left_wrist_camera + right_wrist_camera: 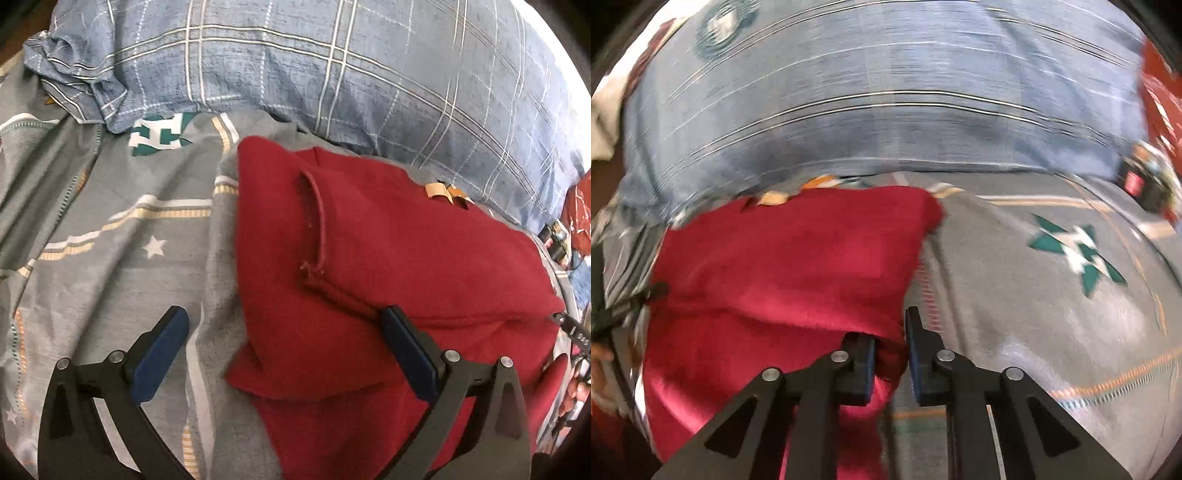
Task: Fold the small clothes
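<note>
1. The right gripper (pixel 891 354) has its fingers (pixel 918 365) nearly together, pinching a fold of the red garment (pixel 783 258) at its edge.
2. The left gripper (pixel 284 350) stands with fingers (pixel 406 350) spread wide, released; the garment's corner lies between them, one finger resting over the cloth.
3. The garment lies partly folded on the bed, on a grey sheet (pixel 110 229) printed with stars and stripes.
4. At the bed's far edge lies a blue checked quilt (pixel 332 74), bunched at one end.
</note>
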A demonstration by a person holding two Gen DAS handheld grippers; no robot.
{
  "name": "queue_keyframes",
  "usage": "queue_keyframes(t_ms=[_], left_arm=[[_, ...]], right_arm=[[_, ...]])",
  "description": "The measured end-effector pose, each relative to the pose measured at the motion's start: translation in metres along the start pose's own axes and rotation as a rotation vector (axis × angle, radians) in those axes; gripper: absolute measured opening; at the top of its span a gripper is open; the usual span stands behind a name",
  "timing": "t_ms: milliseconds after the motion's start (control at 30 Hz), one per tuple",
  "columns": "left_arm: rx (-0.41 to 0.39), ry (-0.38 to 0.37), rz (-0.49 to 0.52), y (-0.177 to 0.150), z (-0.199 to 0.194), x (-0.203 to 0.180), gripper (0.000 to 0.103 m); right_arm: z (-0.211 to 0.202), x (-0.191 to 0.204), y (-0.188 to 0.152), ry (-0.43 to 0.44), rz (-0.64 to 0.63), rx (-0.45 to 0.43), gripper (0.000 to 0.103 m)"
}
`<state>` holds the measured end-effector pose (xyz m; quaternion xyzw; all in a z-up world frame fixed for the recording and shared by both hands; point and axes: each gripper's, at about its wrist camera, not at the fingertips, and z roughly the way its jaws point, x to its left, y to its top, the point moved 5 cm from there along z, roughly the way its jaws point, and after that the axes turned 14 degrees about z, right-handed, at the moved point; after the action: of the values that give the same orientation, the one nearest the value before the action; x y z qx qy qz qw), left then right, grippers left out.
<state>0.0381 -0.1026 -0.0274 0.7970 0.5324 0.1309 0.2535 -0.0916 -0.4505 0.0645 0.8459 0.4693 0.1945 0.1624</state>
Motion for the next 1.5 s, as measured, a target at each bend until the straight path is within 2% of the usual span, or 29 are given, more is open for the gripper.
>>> queue_keyframes(t_ms=[67, 100, 133, 267, 333, 400, 500, 700, 767, 800, 833, 867, 900, 1033, 1200, 1233, 1267, 1300, 1333, 1400, 1500], left_arm=[[-0.002, 0.01, 0.02, 0.001, 0.0, -0.003, 0.103], [-0.001, 0.011, 0.025, 0.001, -0.001, -0.005, 0.103], [0.0, 0.01, 0.027, 0.0, -0.003, -0.005, 0.103], [-0.011, -0.028, 0.042, -0.009, -0.02, -0.012, 0.103], [-0.022, -0.065, 0.072, -0.018, -0.035, -0.02, 0.103], [-0.025, -0.078, 0.101, -0.03, -0.048, -0.029, 0.103], [-0.034, -0.086, 0.143, -0.044, -0.068, -0.043, 0.103], [-0.039, -0.021, 0.136, -0.087, -0.099, -0.043, 0.103], [-0.03, -0.008, 0.134, -0.098, -0.103, -0.041, 0.103], [-0.025, -0.006, 0.13, -0.103, -0.103, -0.039, 0.103], [-0.019, -0.004, 0.123, -0.108, -0.103, -0.039, 0.103], [-0.013, -0.002, 0.113, -0.112, -0.103, -0.037, 0.103], [-0.01, -0.004, 0.105, -0.115, -0.104, -0.036, 0.103], [-0.01, -0.017, 0.081, -0.124, -0.108, -0.037, 0.103], [0.001, -0.022, 0.083, -0.133, -0.113, -0.044, 0.103], [0.003, -0.023, 0.085, -0.136, -0.114, -0.045, 0.103], [0.004, -0.023, 0.087, -0.138, -0.116, -0.047, 0.103], [0.003, -0.024, 0.086, -0.141, -0.117, -0.048, 0.103], [0.003, -0.028, 0.081, -0.143, -0.119, -0.049, 0.103], [0.006, -0.041, 0.066, -0.147, -0.122, -0.051, 0.103], [0.014, -0.061, 0.06, -0.153, -0.124, -0.055, 0.103]], right_arm=[[0.015, -0.011, -0.008, -0.009, 0.046, 0.046, 0.015], [0.013, -0.012, -0.007, -0.002, 0.053, 0.025, 0.019], [0.009, -0.012, -0.007, 0.006, 0.06, 0.029, 0.031], [-0.034, -0.016, -0.013, 0.088, 0.125, 0.03, 0.049], [-0.052, -0.018, -0.025, 0.119, 0.122, 0.033, 0.064], [-0.072, -0.022, -0.044, 0.144, 0.101, 0.049, 0.069], [-0.088, -0.032, -0.065, 0.151, 0.098, 0.06, 0.07], [-0.087, -0.046, -0.102, 0.168, 0.157, 0.099, 0.07], [-0.078, -0.051, -0.116, 0.125, 0.155, 0.121, 0.07], [-0.073, -0.053, -0.12, 0.093, 0.143, 0.129, 0.067], [-0.069, -0.053, -0.127, 0.061, 0.117, 0.136, 0.057], [-0.071, -0.051, -0.13, 0.021, 0.073, 0.107, 0.044], [-0.074, -0.047, -0.132, 0.021, 0.039, 0.108, 0.006], [-0.095, -0.04, -0.136, 0.043, 0.019, 0.071, 0.007], [-0.093, -0.054, -0.148, 0.013, 0.03, 0.103, 0.008], [-0.093, -0.055, -0.15, 0.026, 0.043, 0.109, 0.014], [-0.095, -0.057, -0.151, 0.037, 0.064, 0.104, 0.015], [-0.096, -0.059, -0.15, 0.055, 0.094, 0.097, 0.023], [-0.098, -0.063, -0.15, 0.096, 0.147, 0.093, 0.046], [-0.099, -0.066, -0.15, 0.152, 0.205, 0.104, 0.067], [-0.099, -0.063, -0.151, 0.141, 0.184, 0.108, 0.067]])
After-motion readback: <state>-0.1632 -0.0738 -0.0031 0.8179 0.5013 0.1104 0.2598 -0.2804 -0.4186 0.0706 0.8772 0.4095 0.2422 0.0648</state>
